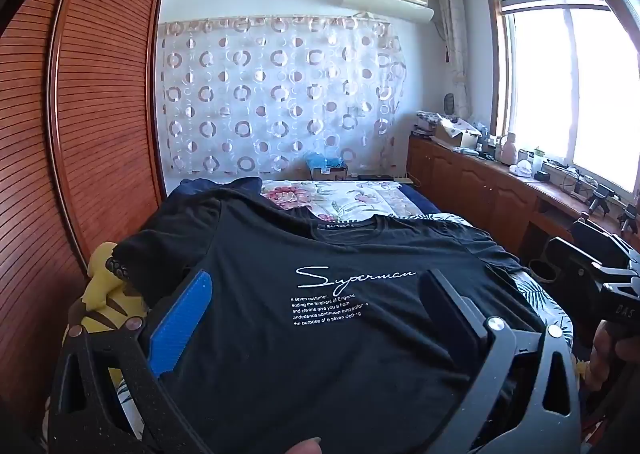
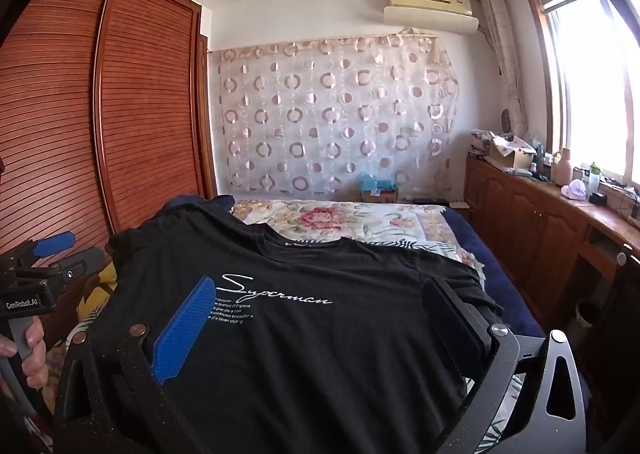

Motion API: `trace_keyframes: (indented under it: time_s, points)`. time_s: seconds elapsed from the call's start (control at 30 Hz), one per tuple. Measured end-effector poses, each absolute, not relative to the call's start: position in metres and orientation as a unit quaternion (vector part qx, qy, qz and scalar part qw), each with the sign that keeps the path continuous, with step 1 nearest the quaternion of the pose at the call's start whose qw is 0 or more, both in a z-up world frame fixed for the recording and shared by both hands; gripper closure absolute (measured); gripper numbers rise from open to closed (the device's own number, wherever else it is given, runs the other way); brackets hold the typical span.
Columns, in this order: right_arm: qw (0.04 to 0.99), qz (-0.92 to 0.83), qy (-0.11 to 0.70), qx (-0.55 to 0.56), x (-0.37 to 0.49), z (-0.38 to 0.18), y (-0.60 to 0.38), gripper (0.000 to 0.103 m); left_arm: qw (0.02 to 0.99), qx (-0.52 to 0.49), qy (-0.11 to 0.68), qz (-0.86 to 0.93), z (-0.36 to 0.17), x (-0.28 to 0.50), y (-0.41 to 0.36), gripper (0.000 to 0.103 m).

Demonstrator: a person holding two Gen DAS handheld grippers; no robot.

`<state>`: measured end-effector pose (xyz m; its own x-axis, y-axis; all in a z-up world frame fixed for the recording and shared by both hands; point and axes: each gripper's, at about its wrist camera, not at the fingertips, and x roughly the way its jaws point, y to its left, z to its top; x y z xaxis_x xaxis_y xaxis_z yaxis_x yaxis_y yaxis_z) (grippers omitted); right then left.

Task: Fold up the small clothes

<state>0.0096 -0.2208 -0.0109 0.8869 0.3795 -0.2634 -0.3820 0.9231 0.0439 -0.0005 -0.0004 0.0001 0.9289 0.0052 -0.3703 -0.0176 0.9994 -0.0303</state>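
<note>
A black T-shirt (image 1: pixel 320 334) (image 2: pixel 320 334) with a white "Superman" print lies face up on the bed, collar at the far end. The left gripper (image 1: pixel 318 274) hangs open over the shirt's near part, with its blue pad (image 1: pixel 180 318) on the left and its black finger on the right. The right gripper (image 2: pixel 320 282) is open the same way over the shirt. No cloth is pinched in either. Each gripper also shows in the other's view: the right gripper (image 1: pixel 592 266) at the right edge, the left gripper (image 2: pixel 72 252) at the left edge, each held by a hand.
The bed (image 1: pixel 352 194) (image 2: pixel 360 218) has a floral sheet beyond the shirt. A yellow plush toy (image 1: pixel 100 294) lies by the shirt's left sleeve. A wooden wardrobe (image 1: pixel 100 114) stands close on the left. A cluttered low cabinet (image 2: pixel 540 214) runs under the window on the right.
</note>
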Motion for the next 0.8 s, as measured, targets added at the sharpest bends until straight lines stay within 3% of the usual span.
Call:
trace_keyframes:
  time_s: [0.8]
  points:
    - [0.97, 0.198, 0.138, -0.01, 0.0088, -0.0124, -0.2205, 0.0, 0.982, -0.013, 0.19, 0.006, 0.0076, -0.0035, 0.0048, 0.0]
